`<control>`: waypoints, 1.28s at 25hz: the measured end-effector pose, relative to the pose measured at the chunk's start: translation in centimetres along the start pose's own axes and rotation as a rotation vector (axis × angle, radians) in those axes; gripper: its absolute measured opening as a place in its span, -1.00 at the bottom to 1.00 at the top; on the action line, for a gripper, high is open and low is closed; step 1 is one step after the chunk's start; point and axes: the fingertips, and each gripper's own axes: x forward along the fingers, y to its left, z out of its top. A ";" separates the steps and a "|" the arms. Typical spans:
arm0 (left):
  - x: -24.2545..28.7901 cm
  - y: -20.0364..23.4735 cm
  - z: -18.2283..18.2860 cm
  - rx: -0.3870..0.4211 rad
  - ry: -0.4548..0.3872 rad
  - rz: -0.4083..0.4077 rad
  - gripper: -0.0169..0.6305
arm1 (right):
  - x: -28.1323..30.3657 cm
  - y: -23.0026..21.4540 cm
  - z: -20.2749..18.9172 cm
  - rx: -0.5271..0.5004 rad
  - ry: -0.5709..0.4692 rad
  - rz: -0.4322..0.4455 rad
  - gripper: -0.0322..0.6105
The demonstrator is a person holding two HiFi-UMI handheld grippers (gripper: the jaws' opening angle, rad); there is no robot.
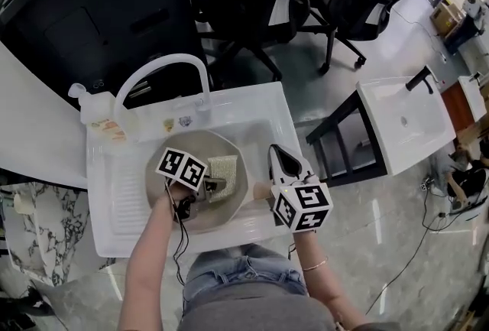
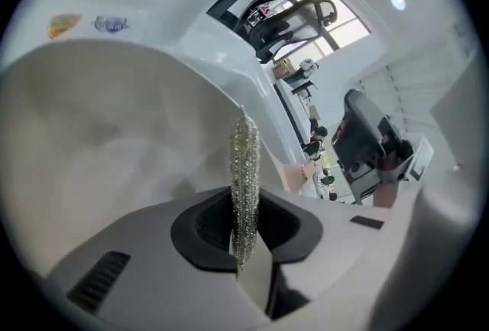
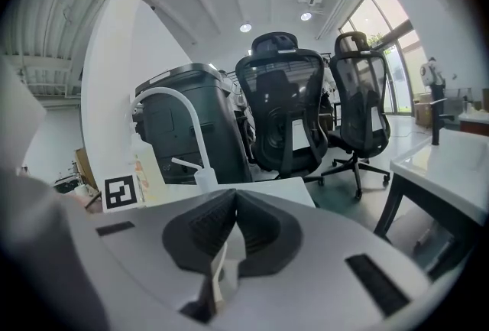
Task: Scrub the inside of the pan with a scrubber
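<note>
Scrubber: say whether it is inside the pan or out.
Inside. The scrubber lies against the pan's inner wall, pinched edge-on in the left gripper.

- No word, brand or number can be read in any view.
- The cubes on the left gripper and right gripper bear black-and-white square markers: patterns, not letters.
- Two small stickers on the far rim of the sink: print too small.
- The label on the bottle, far left, is illegible.
</note>
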 end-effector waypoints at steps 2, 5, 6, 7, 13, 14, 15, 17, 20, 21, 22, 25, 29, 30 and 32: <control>0.8 0.5 0.1 -0.025 -0.003 0.010 -0.75 | 0.3 -0.2 -0.1 0.000 0.008 0.013 -0.87; 1.0 1.8 0.7 -0.039 -0.044 0.081 -0.75 | 0.8 -0.2 -0.4 -0.002 0.022 0.034 -0.87; 1.0 2.3 0.9 -0.041 -0.054 0.117 -0.75 | 1.0 -0.2 -0.5 -0.003 0.027 0.041 -0.87; 1.1 3.0 1.1 -0.041 -0.062 0.160 -0.75 | 1.3 -0.1 -0.6 -0.004 0.032 0.048 -0.87; 0.9 6.2 1.5 -0.014 -0.084 0.381 -0.75 | 2.6 0.7 -0.7 -0.015 0.047 0.088 -0.87; 0.7 6.7 1.6 -0.010 -0.087 0.410 -0.75 | 2.8 0.8 -0.6 -0.016 0.049 0.093 -0.87; 0.6 7.2 1.7 -0.008 -0.089 0.435 -0.75 | 3.0 1.0 -0.6 -0.016 0.051 0.098 -0.87; 0.2 8.0 1.8 -0.015 -0.095 0.464 -0.75 | 3.4 1.3 -0.7 -0.019 0.056 0.107 -0.87; -0.6 9.0 2.0 -0.019 -0.101 0.509 -0.75 | 3.9 1.8 -0.9 -0.023 0.066 0.118 -0.87; -1.0 9.4 2.1 -0.013 -0.102 0.531 -0.75 | 4.0 2.0 -0.9 -0.024 0.069 0.121 -0.87; -1.5 9.8 2.2 -0.007 -0.103 0.557 -0.74 | 4.1 2.2 -0.9 -0.026 0.070 0.123 -0.87; -3.1 11.3 2.4 0.013 -0.105 0.639 -0.74 | 4.3 2.6 -0.8 -0.032 0.070 0.128 -0.87; -4.9 13.0 2.2 0.030 -0.111 0.720 -0.74 | 4.3 3.1 -0.7 -0.040 0.067 0.131 -0.87; -5.3 13.4 2.1 0.031 -0.111 0.738 -0.74 | 4.3 3.2 -0.7 -0.042 0.066 0.132 -0.87; -6.1 13.7 1.9 0.033 -0.107 0.772 -0.74 | 4.2 3.4 -0.6 -0.044 0.065 0.136 -0.87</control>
